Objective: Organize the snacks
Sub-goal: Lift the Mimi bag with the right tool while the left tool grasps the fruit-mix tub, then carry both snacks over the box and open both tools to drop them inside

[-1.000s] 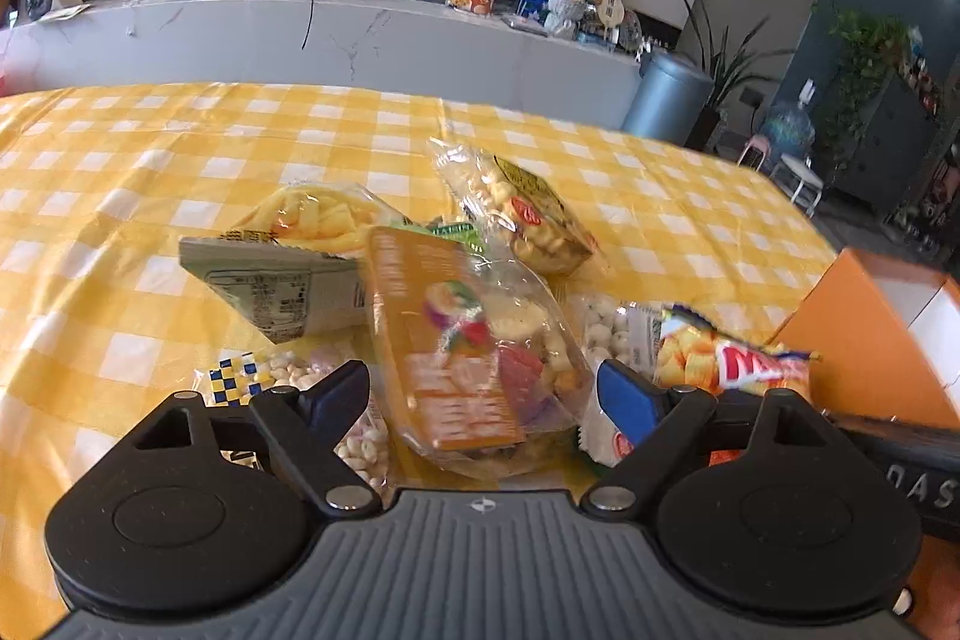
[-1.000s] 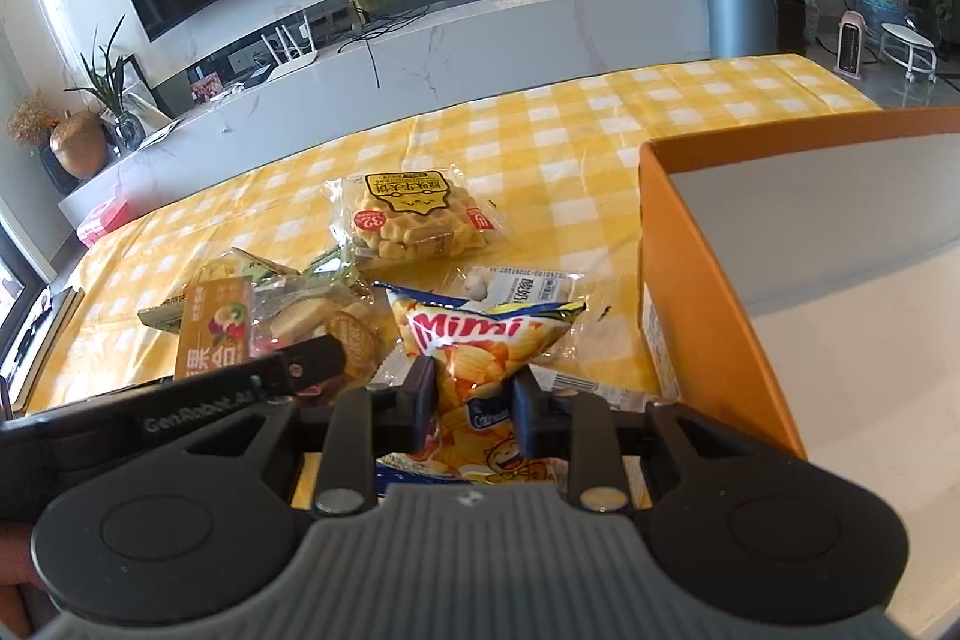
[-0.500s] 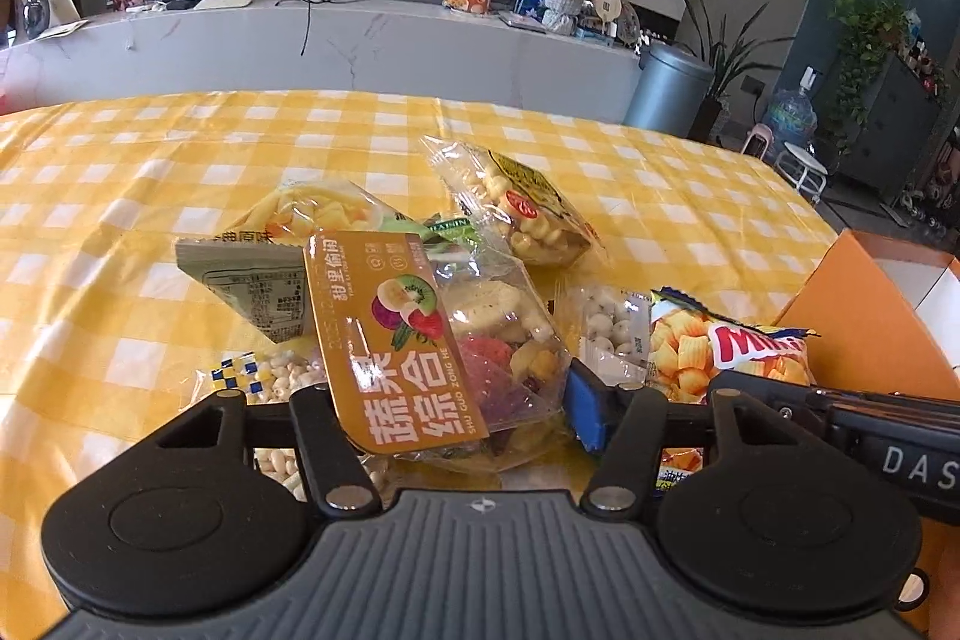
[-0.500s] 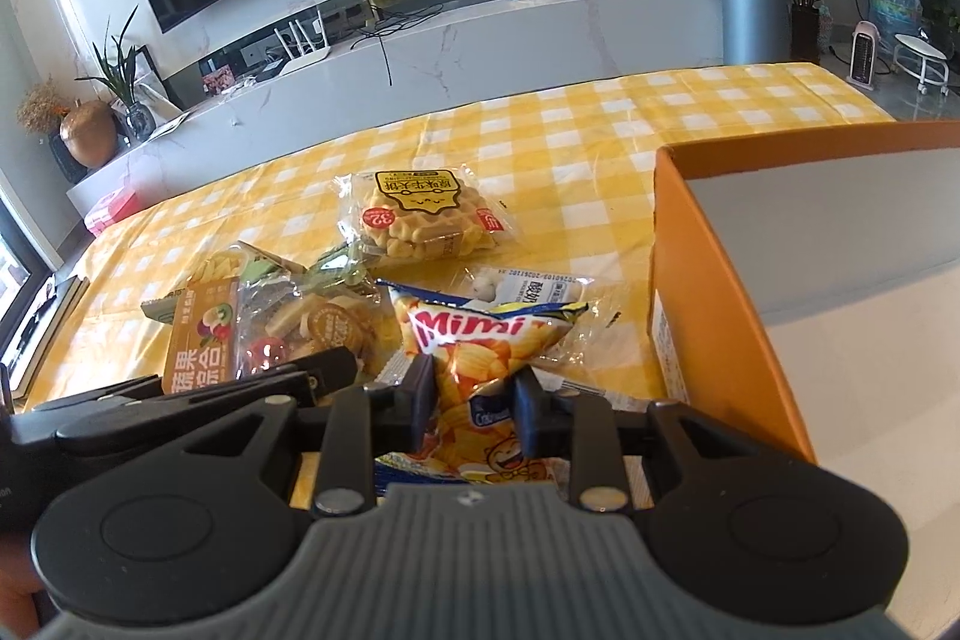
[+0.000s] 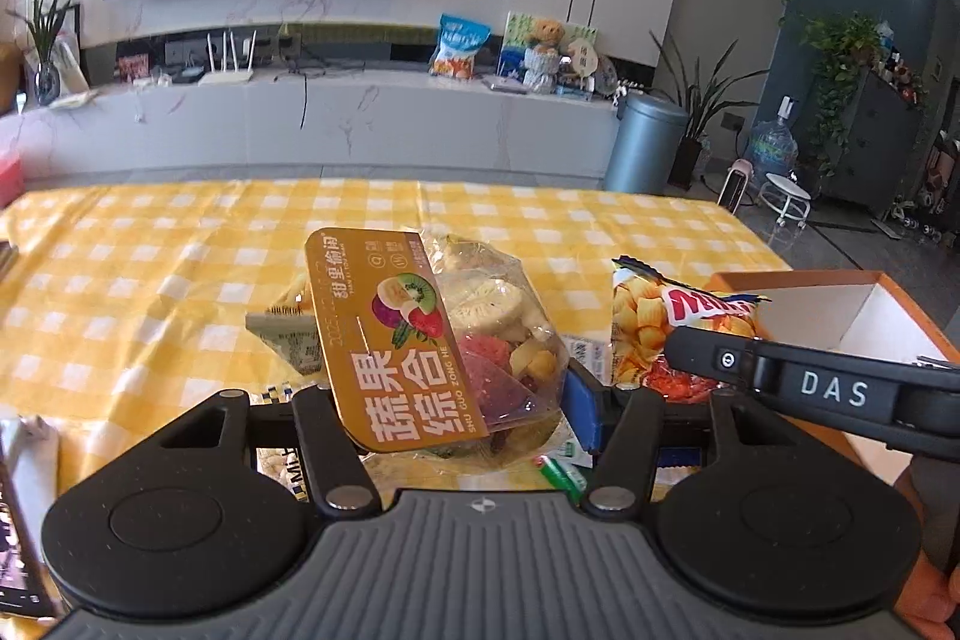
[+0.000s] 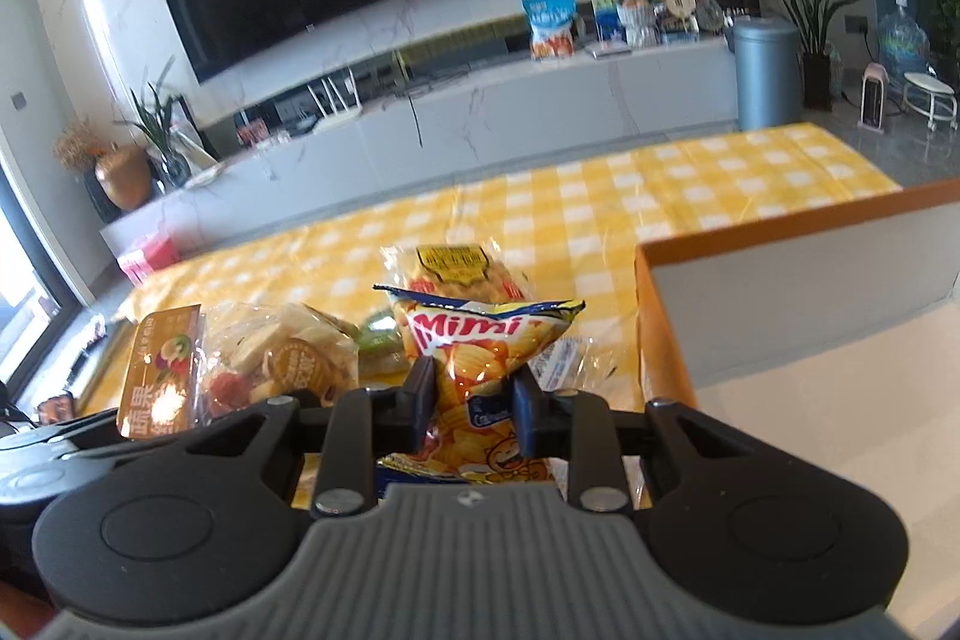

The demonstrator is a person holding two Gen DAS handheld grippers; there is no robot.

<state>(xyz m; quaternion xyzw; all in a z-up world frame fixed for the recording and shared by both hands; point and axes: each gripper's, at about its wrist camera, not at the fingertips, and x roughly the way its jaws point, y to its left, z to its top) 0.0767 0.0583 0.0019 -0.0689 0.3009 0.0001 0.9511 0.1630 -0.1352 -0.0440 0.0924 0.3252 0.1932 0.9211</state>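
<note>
My left gripper [image 5: 462,406] grips a clear bag of dried fruit and vegetable chips with an orange label [image 5: 420,340]. Its jaws are still closing on the bag, which hangs above the yellow checked tablecloth [image 5: 150,280]. My right gripper [image 6: 474,400] is shut on a yellow and red Mimi chips bag [image 6: 486,334], also lifted off the table. The Mimi bag [image 5: 642,328] shows to the right in the left wrist view. The fruit bag [image 6: 270,364] shows to the left in the right wrist view.
An open orange box [image 6: 654,316] with a white inside stands on the right, close to the Mimi bag. A clear bag of small biscuits [image 6: 462,268] and a grey-backed packet [image 5: 288,340] lie on the cloth behind the held bags. More small packets lie under the grippers.
My left gripper closed on the fruit bag and lifted it off the pile. My right gripper rose with the Mimi bag still held.
</note>
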